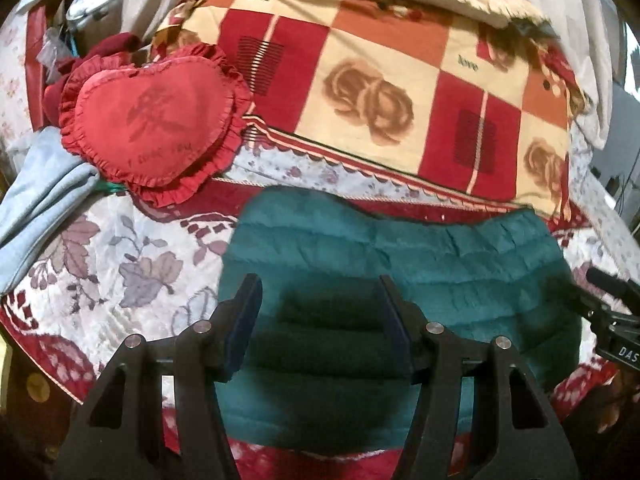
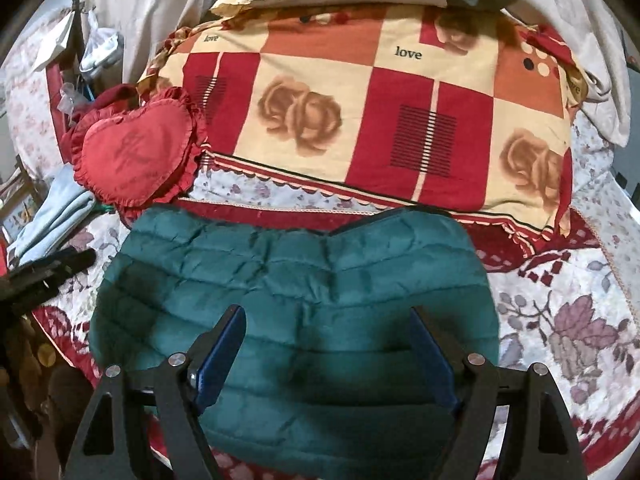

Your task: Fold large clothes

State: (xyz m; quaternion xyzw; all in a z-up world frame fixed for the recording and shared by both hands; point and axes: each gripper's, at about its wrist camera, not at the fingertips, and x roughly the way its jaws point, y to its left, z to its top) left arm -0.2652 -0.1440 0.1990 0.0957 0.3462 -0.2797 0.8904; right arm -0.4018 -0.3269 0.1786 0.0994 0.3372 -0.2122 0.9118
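Observation:
A teal quilted puffer jacket (image 1: 400,264) lies folded into a compact block on the floral bedspread; it also shows in the right wrist view (image 2: 296,280). My left gripper (image 1: 320,292) hovers open and empty above the jacket's near left part. My right gripper (image 2: 326,320) hovers open and empty above its near middle. The right gripper's tip shows at the right edge of the left wrist view (image 1: 608,284), and the left gripper's tip at the left edge of the right wrist view (image 2: 56,264).
A large checked rose-print pillow (image 1: 380,92) lies behind the jacket. A red heart-shaped cushion (image 1: 152,120) sits to its left. A light blue garment (image 1: 40,208) lies at the far left. The floral bedspread (image 2: 560,320) extends right of the jacket.

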